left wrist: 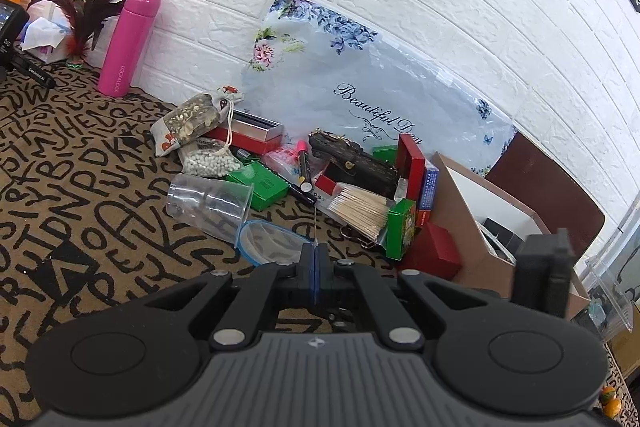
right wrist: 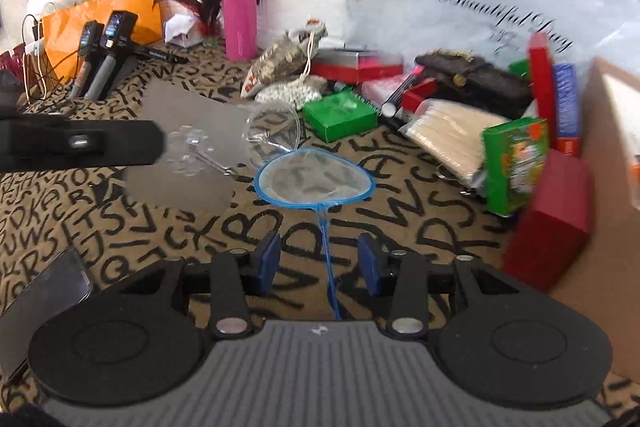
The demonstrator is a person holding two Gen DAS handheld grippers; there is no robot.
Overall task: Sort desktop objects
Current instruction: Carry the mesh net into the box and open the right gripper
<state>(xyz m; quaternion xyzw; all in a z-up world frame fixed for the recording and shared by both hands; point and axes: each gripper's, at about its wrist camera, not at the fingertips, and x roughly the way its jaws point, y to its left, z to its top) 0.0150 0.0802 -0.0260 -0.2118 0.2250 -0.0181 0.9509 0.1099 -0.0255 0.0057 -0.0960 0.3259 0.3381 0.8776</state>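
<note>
My left claw [left wrist: 316, 267] and right claw [right wrist: 320, 259]: black linkage arms, silver rivets, blue pads [right wrist: 267, 261], ribbed grey housing, round black discs.

The right wrist view is blurring toward its right side: print on the green box [right wrist: 516, 163] is proving unreadable. The cardboard box [right wrist: 612, 187] is running off the right edge. The small net's handle [right wrist: 330, 267] is vanishing behind the gripper body.

Table cloth [right wrist: 168, 239] patterned tan with black letters; net [right wrist: 316, 179] rimmed blue; bottle [left wrist: 130, 41] pink; box [right wrist: 340, 117] green.
</note>
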